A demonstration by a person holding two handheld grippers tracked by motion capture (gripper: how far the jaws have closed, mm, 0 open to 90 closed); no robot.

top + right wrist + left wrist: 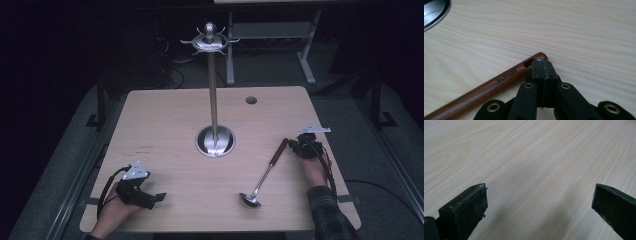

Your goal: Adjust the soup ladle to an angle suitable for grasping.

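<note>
The ladle (264,175) just lies flat on the table (165,125), right gripper (291,144) pinched fully closed with its tip at the wooden handle's end, gripping nothing, while the left gripper (161,197) sits wide open and empty near the front-left corner.

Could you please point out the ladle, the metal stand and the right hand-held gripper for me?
ladle (264,175): high view, on its thin metal shaft.
metal stand (213,90): high view, midway up its upright pole.
right hand-held gripper (541,65): right gripper view, at its closed jaw tips.
</note>
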